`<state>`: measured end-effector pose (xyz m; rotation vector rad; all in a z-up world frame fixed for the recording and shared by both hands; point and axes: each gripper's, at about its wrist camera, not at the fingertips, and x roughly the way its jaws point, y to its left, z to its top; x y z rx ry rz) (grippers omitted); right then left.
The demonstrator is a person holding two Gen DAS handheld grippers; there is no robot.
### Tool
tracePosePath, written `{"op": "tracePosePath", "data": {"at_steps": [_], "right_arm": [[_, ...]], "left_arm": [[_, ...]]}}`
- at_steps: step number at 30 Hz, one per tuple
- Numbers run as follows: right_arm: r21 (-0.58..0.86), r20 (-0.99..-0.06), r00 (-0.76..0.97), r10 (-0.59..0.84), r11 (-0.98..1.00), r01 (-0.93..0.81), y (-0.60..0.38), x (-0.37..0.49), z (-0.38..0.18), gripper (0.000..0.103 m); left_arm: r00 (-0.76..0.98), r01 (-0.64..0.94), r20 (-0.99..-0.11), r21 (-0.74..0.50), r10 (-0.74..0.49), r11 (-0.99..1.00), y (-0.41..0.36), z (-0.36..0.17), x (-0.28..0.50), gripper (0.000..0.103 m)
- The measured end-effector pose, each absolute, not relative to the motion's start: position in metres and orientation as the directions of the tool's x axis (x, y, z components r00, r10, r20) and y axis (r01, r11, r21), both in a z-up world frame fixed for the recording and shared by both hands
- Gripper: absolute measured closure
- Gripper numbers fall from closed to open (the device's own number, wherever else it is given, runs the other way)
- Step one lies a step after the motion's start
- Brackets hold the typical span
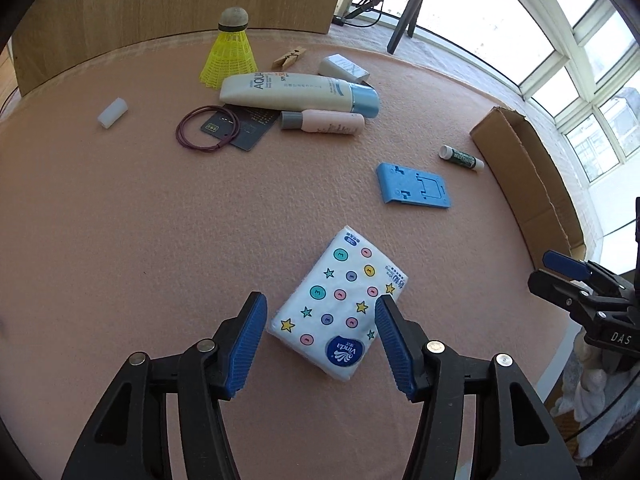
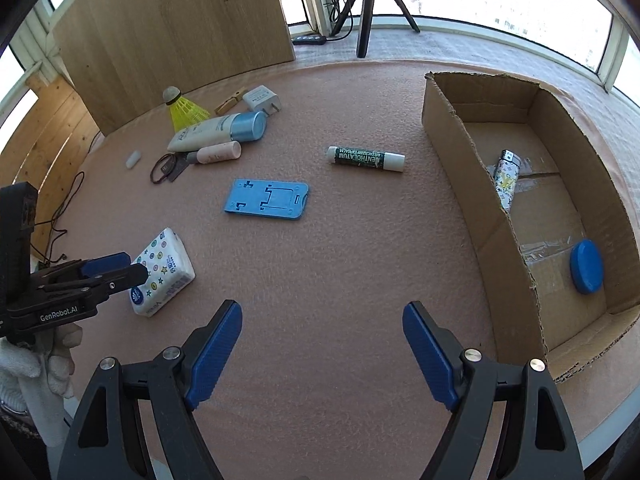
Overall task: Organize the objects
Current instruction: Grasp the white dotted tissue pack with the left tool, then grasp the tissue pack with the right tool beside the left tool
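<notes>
My left gripper point(image 1: 320, 312) is open, its blue pads on either side of the near end of a white Vinda tissue pack point(image 1: 340, 304) lying flat on the pink table; the pack also shows in the right wrist view point(image 2: 164, 270), with the left gripper point(image 2: 116, 268) over it. My right gripper point(image 2: 322, 320) is open and empty above bare table. A cardboard box point(image 2: 460, 148) at the right holds a patterned lighter point(image 2: 507, 178) and a blue round lid point(image 2: 586, 266). A blue phone stand point(image 2: 266, 200) and a green lip balm stick point(image 2: 366, 158) lie mid-table.
At the far left lie a yellow shuttlecock point(image 1: 230, 56), a sunscreen tube point(image 1: 296, 92), a pink bottle point(image 1: 324, 122), a hair tie on a dark card point(image 1: 208, 132), a clothespin point(image 1: 289, 58), a white charger point(image 1: 344, 68) and a small white cap point(image 1: 113, 112). A tripod point(image 2: 366, 4) stands behind.
</notes>
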<state>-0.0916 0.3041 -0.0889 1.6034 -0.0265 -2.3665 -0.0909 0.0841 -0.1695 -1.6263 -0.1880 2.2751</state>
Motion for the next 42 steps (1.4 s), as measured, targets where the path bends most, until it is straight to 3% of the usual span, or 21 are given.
{"op": "tracePosePath", "data": {"at_steps": [6,15,26,30,35,37,42], "right_arm": [[0.218,-0.906,-0.318,-0.28,-0.951,0.218,0.294,-0.099,-0.093,0.024],[0.232,-0.907,-0.288,-0.307,-0.935,0.267,0.264,-0.107,-0.099,0.024],[0.312,-0.908,-0.193,-0.372,-0.907,0.282,0.232,-0.12,-0.119,0.024],[0.321,-0.909,-0.169,-0.381,-0.898,0.302,0.223,-0.121,-0.123,0.037],[0.327,-0.909,-0.149,-0.389,-0.888,0.323,0.214,-0.12,-0.124,0.042],[0.331,-0.909,-0.137,-0.394,-0.881,0.337,0.209,-0.119,-0.125,0.05],[0.348,-0.908,-0.109,-0.404,-0.874,0.339,0.205,-0.121,-0.131,0.054]], "left_arm": [[-0.236,-0.238,-0.867,-0.387,0.44,-0.891,0.111,-0.175,-0.072,0.043],[-0.318,-0.218,-0.902,-0.229,0.291,-0.949,0.114,-0.167,-0.069,0.043],[-0.312,-0.209,-0.899,-0.252,0.309,-0.945,0.109,-0.17,-0.07,0.043],[-0.311,-0.21,-0.896,-0.259,0.315,-0.943,0.111,-0.171,-0.07,0.043],[-0.307,-0.203,-0.892,-0.278,0.33,-0.939,0.112,-0.173,-0.071,0.043],[-0.305,-0.195,-0.889,-0.293,0.341,-0.936,0.112,-0.175,-0.072,0.043],[-0.301,-0.183,-0.883,-0.316,0.36,-0.931,0.114,-0.178,-0.073,0.043]]}}
